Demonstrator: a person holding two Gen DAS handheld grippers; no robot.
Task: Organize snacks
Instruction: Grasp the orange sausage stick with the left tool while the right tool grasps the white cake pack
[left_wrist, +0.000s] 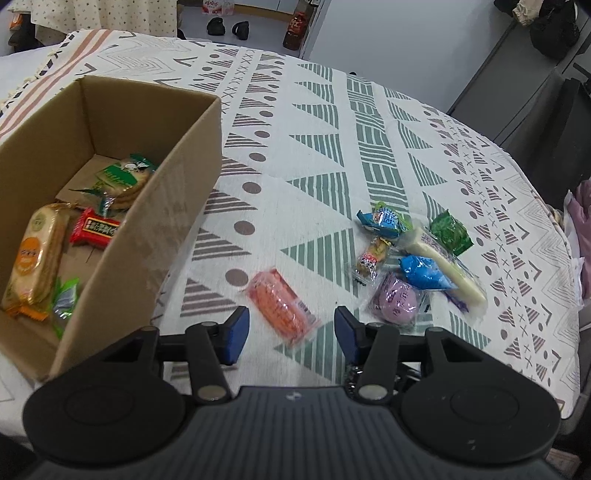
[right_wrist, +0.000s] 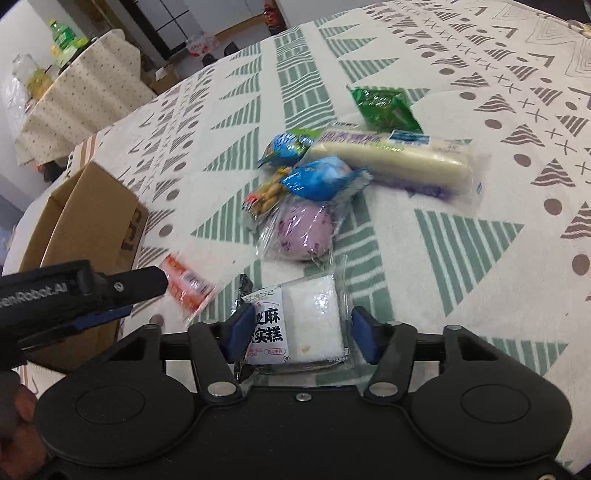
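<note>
My left gripper (left_wrist: 291, 332) is open just above the patterned cloth, and an orange-pink snack pack (left_wrist: 282, 306) lies between its blue pads. To its left a cardboard box (left_wrist: 177, 192) holds several snacks. My right gripper (right_wrist: 302, 332) is open around a white cake packet (right_wrist: 306, 321) with black lettering; the left pad touches the wrapper. Beyond it lie a purple bun (right_wrist: 304, 230), a blue packet (right_wrist: 317, 177), a long white stick (right_wrist: 391, 158), a green packet (right_wrist: 384, 105) and a peanut pack (right_wrist: 267, 194). The right wrist view also shows the left gripper (right_wrist: 144, 297) by the orange-pink pack (right_wrist: 188, 288).
The table carries a white cloth (left_wrist: 314, 122) with green and brown triangles. The box (right_wrist: 88, 218) sits at the table's left side. A second clothed table (right_wrist: 74, 96) with bottles stands behind. A dark chair (left_wrist: 554, 140) is off the far right edge. A hand (right_wrist: 18, 417) holds the left gripper.
</note>
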